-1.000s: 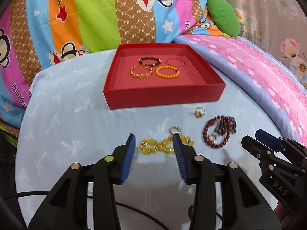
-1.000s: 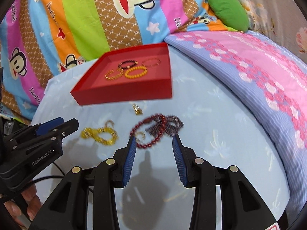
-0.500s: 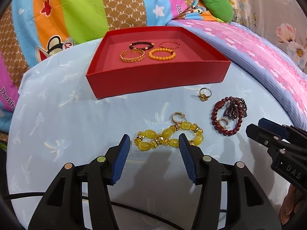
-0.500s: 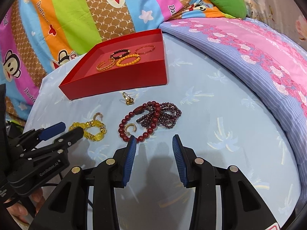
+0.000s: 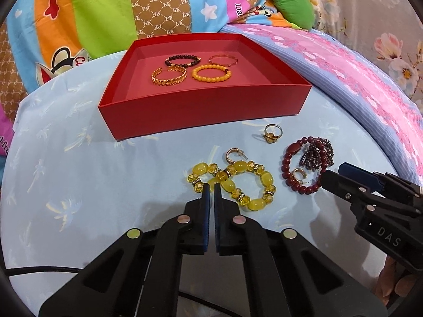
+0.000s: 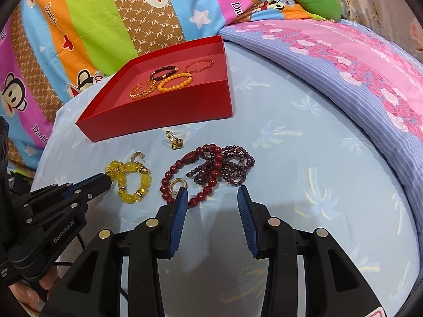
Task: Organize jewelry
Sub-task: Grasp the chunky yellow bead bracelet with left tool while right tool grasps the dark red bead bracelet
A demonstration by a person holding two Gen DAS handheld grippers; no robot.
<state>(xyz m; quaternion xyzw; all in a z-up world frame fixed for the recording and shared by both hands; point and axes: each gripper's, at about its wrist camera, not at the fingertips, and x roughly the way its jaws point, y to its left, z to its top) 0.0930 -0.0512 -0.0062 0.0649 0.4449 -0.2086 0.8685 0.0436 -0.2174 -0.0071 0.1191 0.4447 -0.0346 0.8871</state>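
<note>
A red tray (image 5: 201, 111) holds several bracelets at the back of the blue cloth; it also shows in the right wrist view (image 6: 164, 117). In front lie a yellow bead bracelet (image 5: 238, 182), a dark red bead bracelet (image 5: 304, 166) with a purple strand, a gold ring (image 5: 272, 133) and two hoop earrings. My left gripper (image 5: 211, 189) is shut, its tips pinching the yellow bracelet's (image 6: 132, 182) near-left beads. My right gripper (image 6: 211, 192) is open, its tips at the near edge of the red bead bracelet (image 6: 208, 174).
Bright cartoon pillows (image 5: 105, 13) and a green cushion (image 5: 290, 0) stand behind the tray. A pink-and-lilac floral quilt (image 6: 357, 60) rises along the right side. A black cable runs under the left gripper.
My left gripper has closed from wide open onto the yellow bracelet. My right gripper has moved forward to the red bead bracelet and stayed open.
</note>
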